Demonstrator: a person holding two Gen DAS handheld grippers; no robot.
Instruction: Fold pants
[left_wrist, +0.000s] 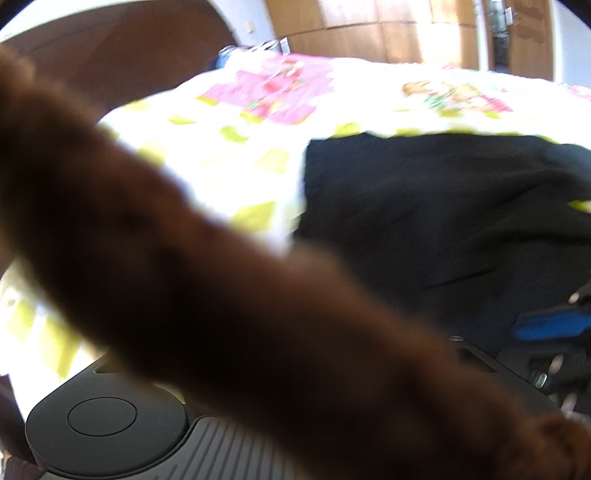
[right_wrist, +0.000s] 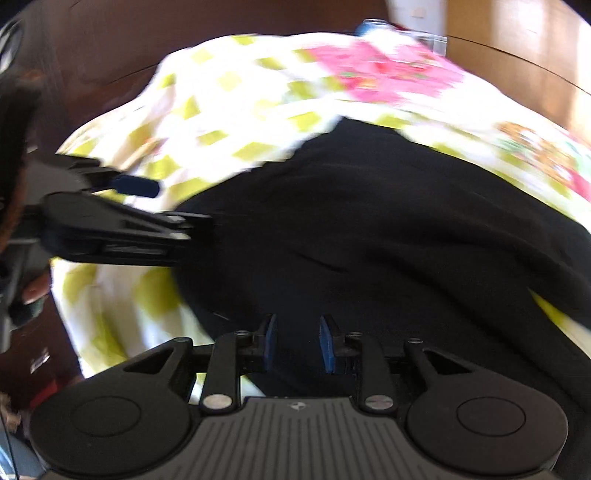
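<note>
The black pants (right_wrist: 388, 229) lie on a bed with a white, yellow-checked and pink floral bedspread (right_wrist: 236, 110). My right gripper (right_wrist: 297, 343) is open, its blue pads apart just above the near edge of the pants. My left gripper (right_wrist: 177, 218) comes in from the left in the right wrist view, one blue pad (right_wrist: 135, 185) over the bedspread and the other finger at the pants' left edge. In the left wrist view a blurred brown sleeve (left_wrist: 184, 277) covers most of the frame and hides the left fingers; the pants (left_wrist: 443, 229) lie to the right.
A dark wooden headboard (right_wrist: 110, 48) stands at the far left of the bed. Wooden wardrobe doors (left_wrist: 406, 29) stand behind the bed. The right gripper's blue pad (left_wrist: 546, 325) shows at the right edge of the left wrist view.
</note>
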